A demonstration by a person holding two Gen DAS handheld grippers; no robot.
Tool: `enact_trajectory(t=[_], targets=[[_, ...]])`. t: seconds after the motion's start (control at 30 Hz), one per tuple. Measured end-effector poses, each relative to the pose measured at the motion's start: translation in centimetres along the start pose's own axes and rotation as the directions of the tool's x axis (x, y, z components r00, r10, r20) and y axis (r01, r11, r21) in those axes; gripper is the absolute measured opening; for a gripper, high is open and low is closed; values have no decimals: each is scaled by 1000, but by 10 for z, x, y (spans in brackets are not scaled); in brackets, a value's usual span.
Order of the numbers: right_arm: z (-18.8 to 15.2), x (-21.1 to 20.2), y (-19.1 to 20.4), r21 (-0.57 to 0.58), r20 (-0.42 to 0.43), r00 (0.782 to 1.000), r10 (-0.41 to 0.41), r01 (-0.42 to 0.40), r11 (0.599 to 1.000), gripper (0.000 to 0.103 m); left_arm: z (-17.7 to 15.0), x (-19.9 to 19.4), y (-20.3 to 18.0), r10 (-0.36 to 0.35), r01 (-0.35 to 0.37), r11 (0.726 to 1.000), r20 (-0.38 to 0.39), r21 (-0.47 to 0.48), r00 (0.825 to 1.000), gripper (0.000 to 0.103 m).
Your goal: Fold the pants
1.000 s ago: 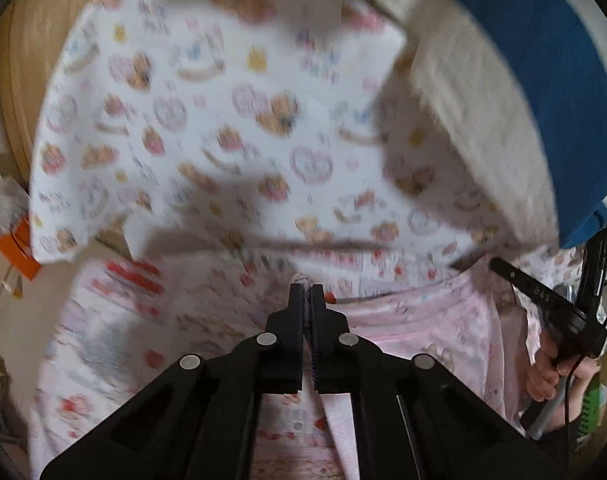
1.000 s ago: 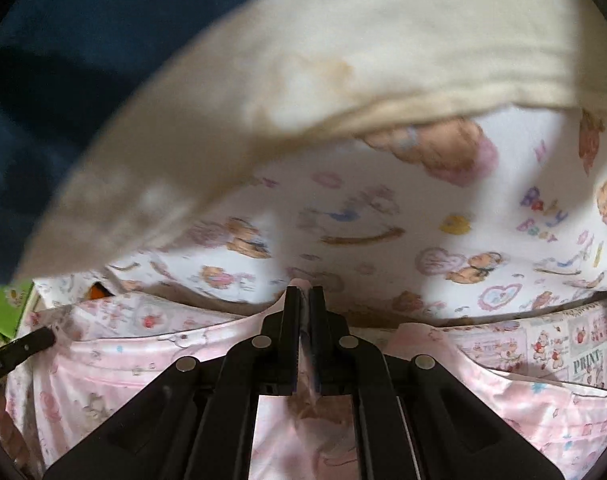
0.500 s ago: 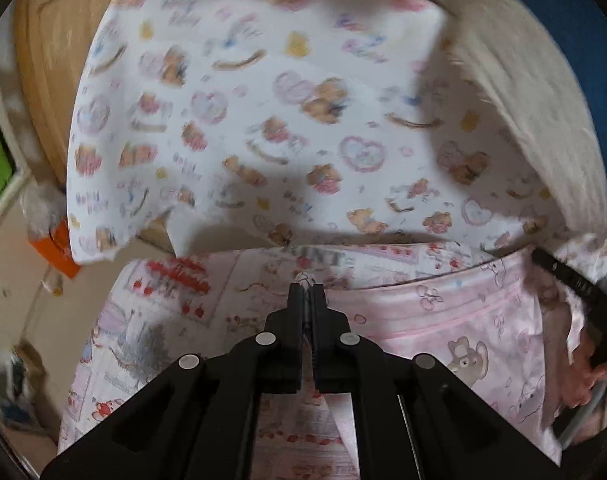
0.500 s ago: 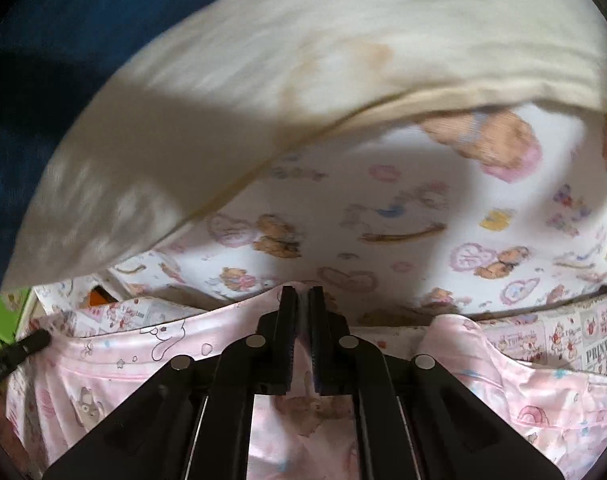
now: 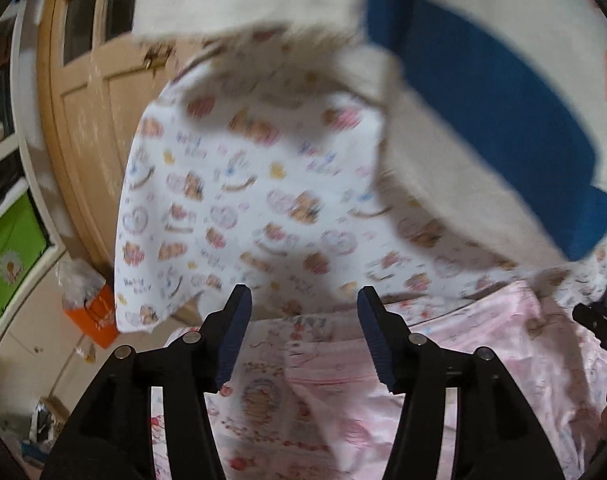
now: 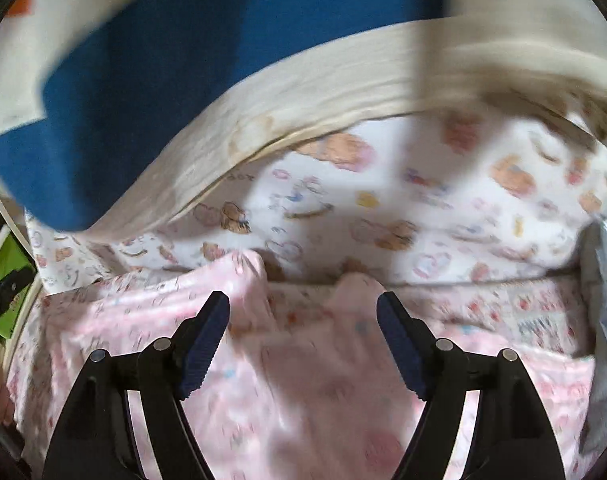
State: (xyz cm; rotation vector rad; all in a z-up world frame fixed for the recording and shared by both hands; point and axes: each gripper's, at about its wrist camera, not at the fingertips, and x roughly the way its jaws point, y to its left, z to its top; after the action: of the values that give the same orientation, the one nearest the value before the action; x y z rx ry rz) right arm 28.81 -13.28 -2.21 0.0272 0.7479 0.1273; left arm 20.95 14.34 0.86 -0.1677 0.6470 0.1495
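Observation:
The pink patterned pants point(image 5: 443, 364) lie on a printed bed sheet point(image 5: 263, 396) below both grippers. In the right wrist view the pants point(image 6: 311, 372) fill the lower frame, with two cloth edges peaking just ahead of the fingers. My left gripper point(image 5: 301, 316) is open and empty above the pants' left part. My right gripper point(image 6: 302, 322) is open and empty above the pants. The right gripper's tip point(image 5: 599, 324) shows at the right edge of the left wrist view.
A white bear-print cloth point(image 5: 239, 208) hangs behind the bed. A cream and blue cushion point(image 6: 207, 80) lies on top of it. A wooden door point(image 5: 91, 92), an orange bag point(image 5: 97, 316) and a green bin point(image 5: 11, 256) stand at the left.
Both grippers were shut on the pants' cloth and have opened, letting it drop onto the bed. Both have lifted and pulled back a little.

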Motion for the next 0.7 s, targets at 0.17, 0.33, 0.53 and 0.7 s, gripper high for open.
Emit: enact_trajectory(t=[0.17,0.33,0.53,0.7], targets=[[-21,-66,-25,40,81,997,15,-18,999,77,0,-59,-26,-29,18,997,146,71,989,66],[-43,-137,-67,43,145,989,36,-42,998,77,-37,-131,-41,-37,22,998,240,64,970,67],[-115,-200,-97,32,233,970,-67,62,998,77,-121,-200,-35,-34,16,997,261,69,965,68],[-188,-225,-104,86,248,964,-98,79,993,77,-189,-232,-37,-36,22,998,231,65,972,68]])
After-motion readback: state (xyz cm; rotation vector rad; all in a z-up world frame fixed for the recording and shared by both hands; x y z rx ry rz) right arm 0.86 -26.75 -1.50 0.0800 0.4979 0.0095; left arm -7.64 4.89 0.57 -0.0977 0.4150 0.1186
